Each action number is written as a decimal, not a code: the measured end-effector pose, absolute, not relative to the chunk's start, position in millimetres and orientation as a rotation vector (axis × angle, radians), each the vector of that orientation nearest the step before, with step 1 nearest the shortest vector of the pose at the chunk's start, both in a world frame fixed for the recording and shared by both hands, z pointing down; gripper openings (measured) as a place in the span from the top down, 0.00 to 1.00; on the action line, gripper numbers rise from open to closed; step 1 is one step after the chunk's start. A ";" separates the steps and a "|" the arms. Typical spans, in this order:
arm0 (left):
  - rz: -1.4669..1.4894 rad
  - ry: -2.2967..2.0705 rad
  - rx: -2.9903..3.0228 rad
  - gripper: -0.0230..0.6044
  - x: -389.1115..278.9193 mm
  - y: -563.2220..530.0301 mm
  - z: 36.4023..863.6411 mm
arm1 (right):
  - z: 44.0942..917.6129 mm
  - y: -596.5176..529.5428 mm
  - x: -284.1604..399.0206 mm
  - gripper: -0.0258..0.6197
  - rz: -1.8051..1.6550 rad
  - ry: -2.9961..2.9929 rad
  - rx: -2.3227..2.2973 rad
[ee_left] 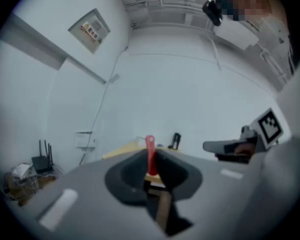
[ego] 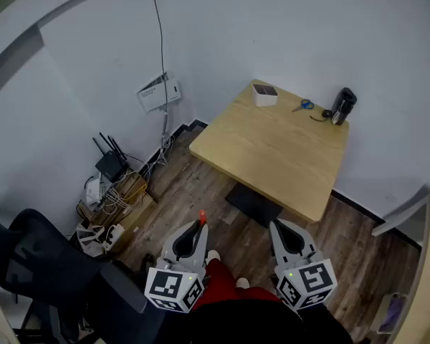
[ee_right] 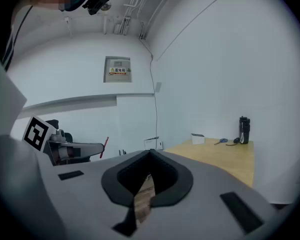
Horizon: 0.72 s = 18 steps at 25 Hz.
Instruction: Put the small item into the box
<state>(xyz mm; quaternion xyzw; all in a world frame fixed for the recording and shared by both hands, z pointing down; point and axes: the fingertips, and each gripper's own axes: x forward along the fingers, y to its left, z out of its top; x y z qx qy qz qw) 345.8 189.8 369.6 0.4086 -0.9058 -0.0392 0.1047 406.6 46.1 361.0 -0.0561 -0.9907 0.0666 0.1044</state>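
A slim red item [ego: 202,217] sticks up from my left gripper [ego: 199,226], which is shut on it; in the left gripper view the red item [ee_left: 150,154] stands pinched between the jaw tips. My right gripper [ego: 276,226] is shut with nothing in it, its tips meeting [ee_right: 150,154]. Both are held low over the wooden floor, well short of the table [ego: 272,149]. A small white box [ego: 264,94] with a dark top sits at the table's far corner, also seen in the right gripper view [ee_right: 198,139].
A small blue object [ego: 303,106] and a black bottle [ego: 342,106] stand near the table's far edge. A black office chair [ego: 36,264] is at the left. Routers and cables [ego: 111,167] and cardboard [ego: 125,206] crowd the wall corner.
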 end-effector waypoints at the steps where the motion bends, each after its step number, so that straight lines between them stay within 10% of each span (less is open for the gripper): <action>1: -0.116 -2.674 1.199 0.89 345.1 189.3 368.7 | 360.7 45.4 405.4 0.95 0.195 -2.925 -0.170; 18: -0.133 -2.692 1.134 0.89 311.3 204.3 370.6 | 367.0 57.4 367.6 0.95 0.208 -2.918 -0.244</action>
